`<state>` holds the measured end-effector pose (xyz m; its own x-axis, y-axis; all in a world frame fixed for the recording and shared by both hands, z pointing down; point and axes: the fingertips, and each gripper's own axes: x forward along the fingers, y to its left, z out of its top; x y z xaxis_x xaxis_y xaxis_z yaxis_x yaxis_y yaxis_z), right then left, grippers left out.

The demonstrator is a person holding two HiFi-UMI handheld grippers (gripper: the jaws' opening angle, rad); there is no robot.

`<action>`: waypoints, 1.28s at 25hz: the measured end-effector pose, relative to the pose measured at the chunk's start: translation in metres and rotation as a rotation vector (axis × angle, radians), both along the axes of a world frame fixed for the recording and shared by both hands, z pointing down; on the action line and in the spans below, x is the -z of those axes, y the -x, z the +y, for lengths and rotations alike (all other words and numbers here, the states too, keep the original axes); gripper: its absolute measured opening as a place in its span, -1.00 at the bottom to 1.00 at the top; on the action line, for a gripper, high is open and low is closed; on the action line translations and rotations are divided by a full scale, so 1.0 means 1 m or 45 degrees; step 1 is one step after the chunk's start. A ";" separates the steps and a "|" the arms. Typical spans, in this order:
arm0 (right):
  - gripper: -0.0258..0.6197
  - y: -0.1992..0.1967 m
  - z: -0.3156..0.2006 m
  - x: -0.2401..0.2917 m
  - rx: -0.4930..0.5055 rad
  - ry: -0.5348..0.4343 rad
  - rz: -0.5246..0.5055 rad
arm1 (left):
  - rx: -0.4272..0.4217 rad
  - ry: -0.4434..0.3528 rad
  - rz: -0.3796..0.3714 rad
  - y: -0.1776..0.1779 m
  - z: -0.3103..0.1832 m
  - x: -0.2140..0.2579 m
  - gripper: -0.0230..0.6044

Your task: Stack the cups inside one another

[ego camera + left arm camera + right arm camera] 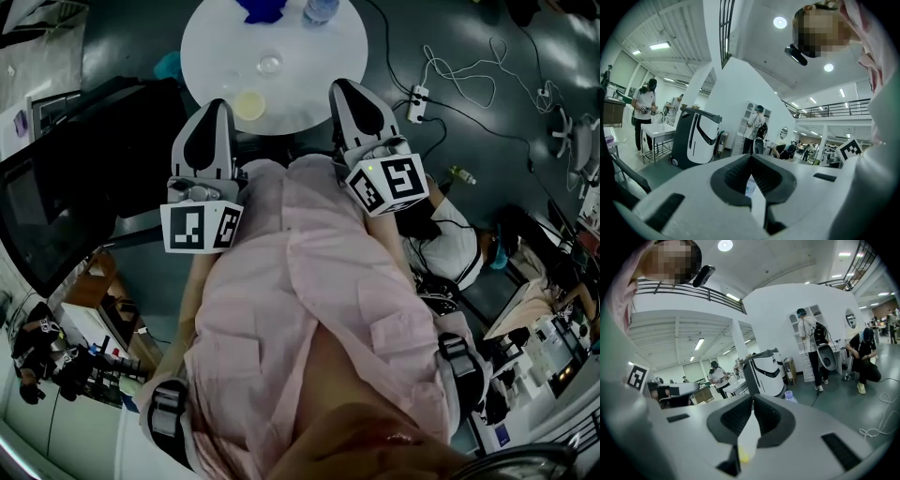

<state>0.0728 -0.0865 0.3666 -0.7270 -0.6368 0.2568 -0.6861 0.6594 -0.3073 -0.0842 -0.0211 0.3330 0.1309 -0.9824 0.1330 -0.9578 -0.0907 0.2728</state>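
Observation:
A round white table (319, 66) lies ahead in the head view. On it a yellow cup (250, 105) stands near the front edge and a clear cup (270, 64) stands further back. My left gripper (217, 105) hangs just short of the table's front edge, beside the yellow cup, with its jaws shut and nothing in them (751, 158). The right gripper (342, 86) reaches over the table's right front edge, also shut and holding nothing (753, 399). Part of the yellow cup (743, 456) shows below the right jaws.
A blue object (265, 9) and a plastic bottle (319, 9) sit at the table's far side. A power strip with cables (417, 97) lies on the floor to the right. Dark furniture (66, 187) stands at left. A white kiosk (766, 373) and several people stand beyond.

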 end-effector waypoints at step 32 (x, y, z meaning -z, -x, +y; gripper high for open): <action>-0.81 0.050 -0.035 -0.036 0.001 0.080 0.223 | -0.116 0.050 0.078 0.041 -0.021 -0.002 -0.88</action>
